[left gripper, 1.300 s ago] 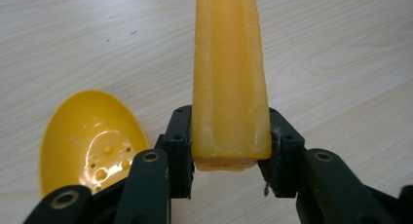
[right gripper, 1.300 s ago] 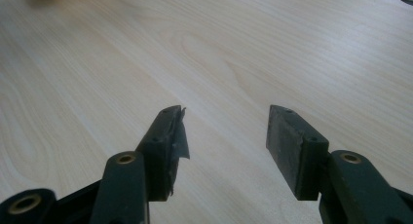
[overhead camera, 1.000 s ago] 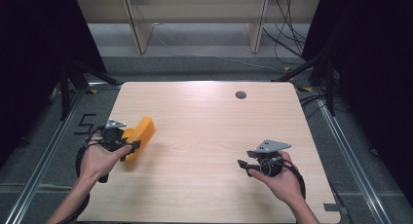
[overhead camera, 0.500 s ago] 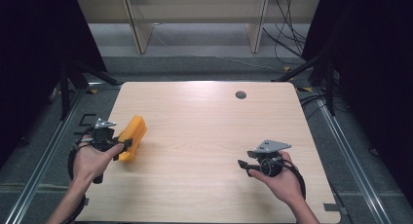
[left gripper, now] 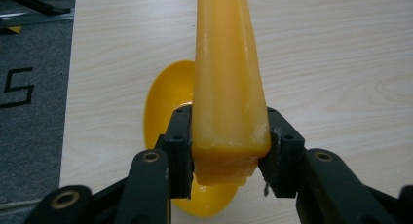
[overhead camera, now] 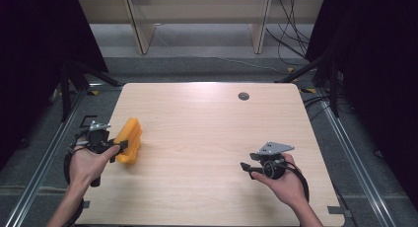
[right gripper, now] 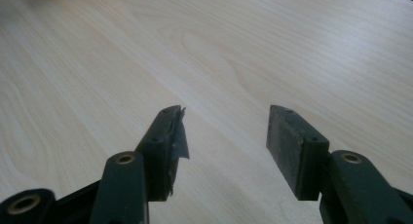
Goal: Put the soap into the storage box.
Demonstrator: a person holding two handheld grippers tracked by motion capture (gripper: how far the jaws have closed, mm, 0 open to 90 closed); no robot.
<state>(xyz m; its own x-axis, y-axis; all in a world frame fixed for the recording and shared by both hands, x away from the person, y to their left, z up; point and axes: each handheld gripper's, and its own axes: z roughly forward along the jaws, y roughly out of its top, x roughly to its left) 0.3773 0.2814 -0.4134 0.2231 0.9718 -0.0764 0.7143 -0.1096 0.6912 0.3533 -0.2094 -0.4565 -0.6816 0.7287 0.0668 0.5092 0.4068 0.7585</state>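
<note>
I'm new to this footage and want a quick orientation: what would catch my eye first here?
The orange block stands out, clamped between the left gripper pads near the table's left edge. Under it in the left gripper view lies a yellow bowl. The right gripper hangs open over bare wood at the table's right.
</note>
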